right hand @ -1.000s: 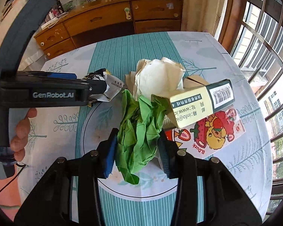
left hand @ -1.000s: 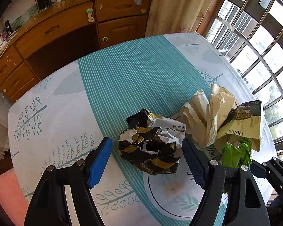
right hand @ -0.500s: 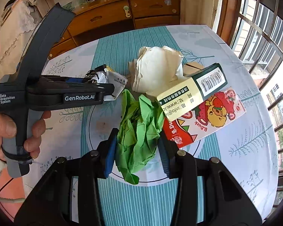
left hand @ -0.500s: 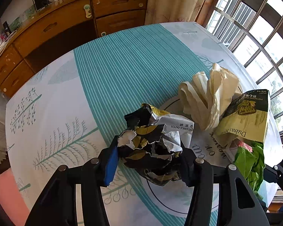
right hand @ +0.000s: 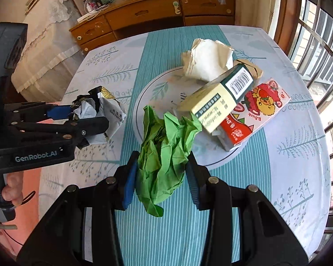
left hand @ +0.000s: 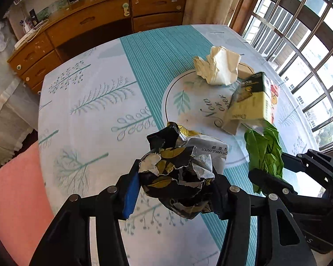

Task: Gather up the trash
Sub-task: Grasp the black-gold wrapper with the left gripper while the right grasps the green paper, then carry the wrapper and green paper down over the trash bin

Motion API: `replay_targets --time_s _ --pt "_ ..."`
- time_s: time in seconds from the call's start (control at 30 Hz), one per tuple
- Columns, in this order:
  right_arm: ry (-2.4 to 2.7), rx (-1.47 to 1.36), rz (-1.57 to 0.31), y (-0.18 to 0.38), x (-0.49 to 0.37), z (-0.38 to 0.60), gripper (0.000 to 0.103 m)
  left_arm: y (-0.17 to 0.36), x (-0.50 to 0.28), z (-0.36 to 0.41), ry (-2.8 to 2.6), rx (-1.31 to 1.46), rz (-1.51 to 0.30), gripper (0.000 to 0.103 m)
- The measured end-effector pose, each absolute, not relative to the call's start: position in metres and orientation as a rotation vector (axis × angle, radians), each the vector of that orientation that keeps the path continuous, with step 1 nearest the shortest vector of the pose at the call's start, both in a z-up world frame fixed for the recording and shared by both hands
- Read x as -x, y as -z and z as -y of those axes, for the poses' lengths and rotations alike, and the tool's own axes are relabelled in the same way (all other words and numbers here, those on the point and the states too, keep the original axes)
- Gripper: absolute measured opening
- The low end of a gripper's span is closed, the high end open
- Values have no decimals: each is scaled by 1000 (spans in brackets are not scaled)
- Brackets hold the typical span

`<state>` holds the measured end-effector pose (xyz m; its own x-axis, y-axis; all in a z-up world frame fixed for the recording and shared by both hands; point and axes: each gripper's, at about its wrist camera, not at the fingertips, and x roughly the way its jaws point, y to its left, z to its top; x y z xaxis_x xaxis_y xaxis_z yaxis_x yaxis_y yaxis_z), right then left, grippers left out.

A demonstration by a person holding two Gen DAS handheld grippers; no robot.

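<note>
Table (right hand: pixel 288 166) under a teal-striped, leaf-printed cloth. On it lay a crumpled cream paper wad (right hand: pixel 207 61), a green-and-cream carton (right hand: pixel 224 97) tilted over a flat strawberry-printed packet (right hand: pixel 262 104), and a brown scrap (right hand: pixel 256 67) behind them.

The table (left hand: pixel 95 102) is viewed steeply downward, close up, from both wrists; the cream paper (left hand: pixel 219 68) (right hand: pixel 207 61) is shared.
</note>
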<state>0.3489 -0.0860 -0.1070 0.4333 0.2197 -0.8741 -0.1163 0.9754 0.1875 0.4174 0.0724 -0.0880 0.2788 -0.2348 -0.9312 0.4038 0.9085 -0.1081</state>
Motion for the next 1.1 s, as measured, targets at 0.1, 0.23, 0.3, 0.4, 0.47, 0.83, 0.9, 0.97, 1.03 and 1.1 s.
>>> replay_targets --time_s 0.1,0.23,0.3,0.4,0.47,0.83,0.9,0.97,1.03,1.1 --pt "-265 -51 -1109 105 -322 85 37 74 -375 -80 385 -159 -1195 54" --pt "-323 -12 -1113 101 -282 93 37 59 -320 -80 328 -127 -1176 54" --pt "-352 5 -1100 96 -263 101 37 55 -292 -77 310 -116 -1171 54" --pt "-382 15 -1069 88 -234 115 37 52 -252 -62 297 -118 -1172 54" --pt "-402 13 -1048 83 -214 127 37 52 -223 -49 278 -129 -1167 54" --pt "-581 118 -1006 64 -87 185 37 54 -71 24 146 -40 -1109 54" --pt "-602 135 -1017 64 -64 194 37 56 -44 34 136 -27 -1122 54" --pt "-618 138 -1036 66 -42 202 37 58 -18 43 134 -26 -1140 54" --pt "-628 135 -1058 68 -24 208 37 59 4 49 133 -38 -1158 54" --pt "-635 133 -1077 72 -6 213 37 61 24 52 141 -58 -1175 54"
